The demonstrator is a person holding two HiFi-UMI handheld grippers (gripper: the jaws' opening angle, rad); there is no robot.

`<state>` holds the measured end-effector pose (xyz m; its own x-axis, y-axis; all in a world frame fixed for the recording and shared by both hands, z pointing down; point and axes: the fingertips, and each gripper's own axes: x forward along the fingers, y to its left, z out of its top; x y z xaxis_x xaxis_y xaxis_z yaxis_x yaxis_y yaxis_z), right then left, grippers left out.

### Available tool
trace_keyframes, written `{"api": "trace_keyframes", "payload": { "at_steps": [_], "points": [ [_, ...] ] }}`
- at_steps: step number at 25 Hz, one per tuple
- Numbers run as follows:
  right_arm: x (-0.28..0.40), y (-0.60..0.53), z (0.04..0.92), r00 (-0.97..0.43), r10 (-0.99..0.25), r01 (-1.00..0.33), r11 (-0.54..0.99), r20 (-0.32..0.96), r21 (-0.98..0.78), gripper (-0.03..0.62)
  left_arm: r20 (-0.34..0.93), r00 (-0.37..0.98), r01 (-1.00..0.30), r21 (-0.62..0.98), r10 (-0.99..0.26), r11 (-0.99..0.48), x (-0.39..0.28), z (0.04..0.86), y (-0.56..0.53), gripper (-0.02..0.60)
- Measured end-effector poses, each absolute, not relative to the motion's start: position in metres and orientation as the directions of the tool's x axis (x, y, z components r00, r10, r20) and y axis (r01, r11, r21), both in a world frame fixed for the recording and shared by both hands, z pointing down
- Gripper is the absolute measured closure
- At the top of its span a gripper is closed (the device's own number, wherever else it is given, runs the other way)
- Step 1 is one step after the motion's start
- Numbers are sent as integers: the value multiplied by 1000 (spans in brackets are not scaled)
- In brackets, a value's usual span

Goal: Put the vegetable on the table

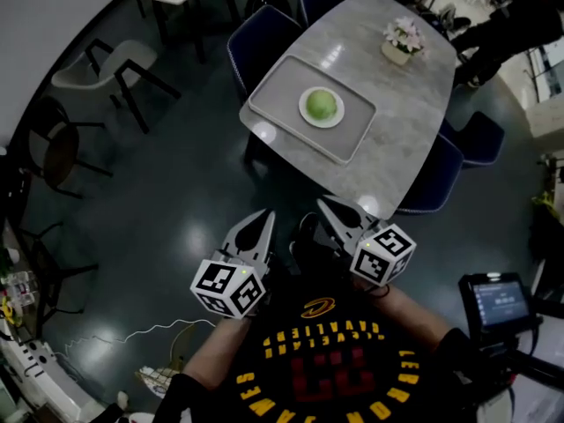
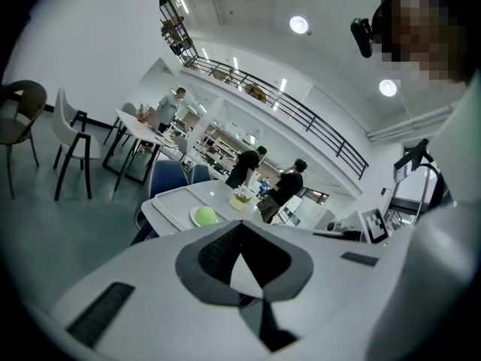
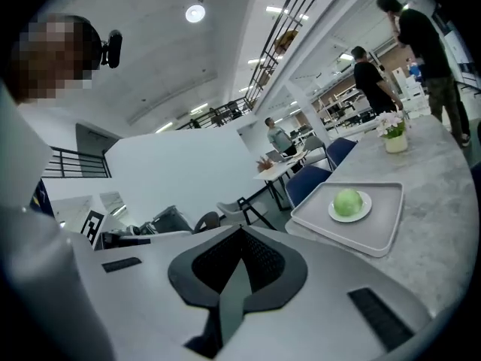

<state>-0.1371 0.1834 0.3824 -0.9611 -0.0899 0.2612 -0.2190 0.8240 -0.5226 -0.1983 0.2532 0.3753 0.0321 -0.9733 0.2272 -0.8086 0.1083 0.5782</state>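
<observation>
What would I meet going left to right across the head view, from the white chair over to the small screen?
white chair → left tongs → green vegetable → flower pot → small screen. The right tongs and the tray are left out, since they overlap the vegetable's span.

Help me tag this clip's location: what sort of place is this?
Probably an office canteen or café: a grey marble-look table with dark blue chairs, a grey rectangular tray carrying a round green vegetable, and a black-railed mezzanine overhead.
</observation>
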Motion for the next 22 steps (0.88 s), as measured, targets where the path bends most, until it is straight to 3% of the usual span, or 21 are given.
{"api": "trace_keyframes", "payload": {
  "at_steps": [4, 13, 18, 20, 22],
  "points": [
    [-148, 152, 394, -957, -115, -252, 784, 266, -567, 590, 264, 72, -818, 568, -962, 94, -209, 381, 220, 581],
    [-186, 34, 381, -971, -184, -238, 741, 150, -628, 591, 298, 15, -879, 459, -954, 130, -262, 366, 127, 580],
    [-171, -16, 374, -958, -258, -280, 752, 124, -597, 588, 179, 109, -805, 593, -978, 18, -254, 348, 70, 578],
    [-162, -37, 377, -944, -299, -320, 745, 136, -585, 487, 164, 115, -786, 618, -980, 11, -255, 345, 48, 524],
    [-156, -51, 383, -936, -314, -342, 714, 156, -611, 484, 183, 137, -787, 617, -974, 5, -254, 351, 30, 502]
  ]
}}
